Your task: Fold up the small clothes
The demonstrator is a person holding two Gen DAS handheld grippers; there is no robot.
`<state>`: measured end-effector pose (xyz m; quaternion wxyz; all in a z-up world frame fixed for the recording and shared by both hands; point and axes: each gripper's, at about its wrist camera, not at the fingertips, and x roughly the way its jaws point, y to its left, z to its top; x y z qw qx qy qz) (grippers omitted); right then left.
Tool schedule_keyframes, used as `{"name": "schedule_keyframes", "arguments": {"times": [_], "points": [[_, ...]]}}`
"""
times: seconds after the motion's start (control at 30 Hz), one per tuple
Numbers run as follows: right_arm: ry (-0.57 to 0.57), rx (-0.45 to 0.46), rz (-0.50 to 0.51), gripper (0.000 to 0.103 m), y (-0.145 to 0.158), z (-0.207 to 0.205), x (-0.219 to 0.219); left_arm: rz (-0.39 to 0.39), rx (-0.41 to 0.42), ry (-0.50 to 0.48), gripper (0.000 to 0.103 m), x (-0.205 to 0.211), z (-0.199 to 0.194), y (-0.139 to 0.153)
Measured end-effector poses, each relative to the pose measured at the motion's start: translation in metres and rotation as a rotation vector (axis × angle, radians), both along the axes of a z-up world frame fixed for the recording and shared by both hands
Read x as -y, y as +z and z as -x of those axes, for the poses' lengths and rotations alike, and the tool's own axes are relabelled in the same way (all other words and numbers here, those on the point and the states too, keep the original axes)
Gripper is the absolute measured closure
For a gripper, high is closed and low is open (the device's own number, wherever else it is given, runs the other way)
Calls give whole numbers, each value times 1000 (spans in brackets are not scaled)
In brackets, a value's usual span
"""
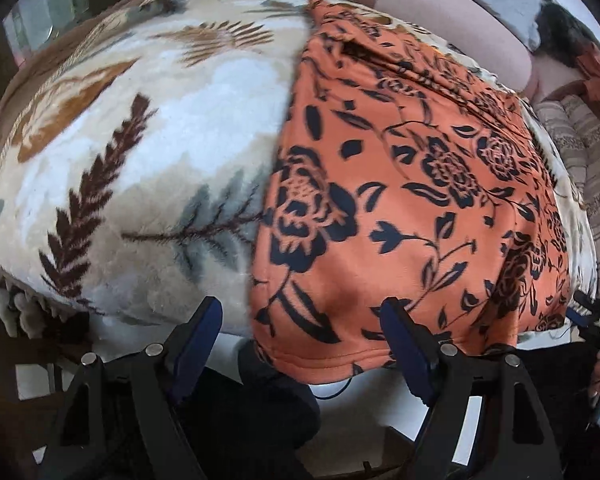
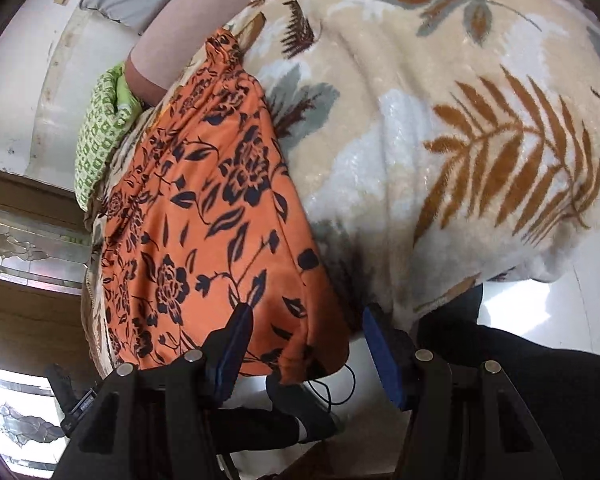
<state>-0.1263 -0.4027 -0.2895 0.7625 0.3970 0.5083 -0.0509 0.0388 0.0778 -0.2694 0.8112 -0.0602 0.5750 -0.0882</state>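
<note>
The orange floral garment (image 1: 400,200) lies flat on the leaf-print blanket (image 1: 140,152), its long axis running away from both grippers and its near hem hanging over the blanket's front edge. The left gripper (image 1: 302,328) and right gripper (image 2: 306,330) both hover spread wide at that hem, grasping nothing. The cloth looks smooth, orange with black roses.

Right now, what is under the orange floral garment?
The orange floral garment lies spread on a leaf-patterned blanket, its near hem hanging over the blanket's edge. Whatever the blanket covers beneath it cannot be seen.
</note>
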Motion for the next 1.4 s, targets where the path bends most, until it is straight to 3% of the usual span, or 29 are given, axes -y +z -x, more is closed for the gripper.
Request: {"name": "schedule_keyframes", "arguments": {"times": [0.1, 0.3, 0.37, 0.43, 0.6, 0.63, 0.73, 0.83, 0.9, 0.93, 0.97, 1.03, 1.17, 1.2, 1.27, 1.33, 1.4], "points": [[21, -8, 22, 42, -1, -4, -6, 75, -3, -16, 35, -4, 1, -4], [45, -24, 28, 42, -3, -9, -16, 94, -4, -60, 47, 0, -3, -12], [43, -28, 30, 42, -3, -11, -16, 98, -11, -49, 63, -6, -5, -12], [39, -27, 20, 42, -3, -12, -16, 111, -14, -30, 68, -18, -5, -10], [40, -31, 23, 42, -3, -14, -19, 51, 6, 26, 66, -25, -7, -12], [42, -30, 22, 42, -3, -15, -20, 47, 9, 24, 62, -24, -7, -12], [49, -33, 27, 42, -4, -16, -24, -26, 30, -50, 50, -6, -3, -14], [45, -30, 27, 42, -4, -15, -24, -42, 34, -92, 50, 4, -1, -15], [41, -28, 26, 42, -4, -14, -23, -25, 35, -101, 63, 5, 0, -14], [40, -28, 25, 42, -4, -14, -23, -23, 39, -100, 78, 3, 0, -13], [41, -27, 24, 42, -4, -14, -23, -12, 39, -101, 86, 1, 1, -13], [41, -29, 20, 42, -5, -13, -22, 29, 35, -98, 91, -5, 2, -11], [42, -34, 9, 42, -7, -14, -23, 63, 59, -130, 92, 0, 5, -6], [43, -35, 9, 42, -7, -14, -23, 59, 60, -139, 89, 1, 5, -6], [44, -40, 10, 42, -7, -14, -24, 49, 40, -120, 67, 0, 4, -9], [43, -50, 10, 42, -9, -14, -25, 83, 29, -102, 62, 0, 3, -13], [40, -65, 8, 42, -11, -14, -26, 67, 29, -110, 62, 2, 3, -12]]}}
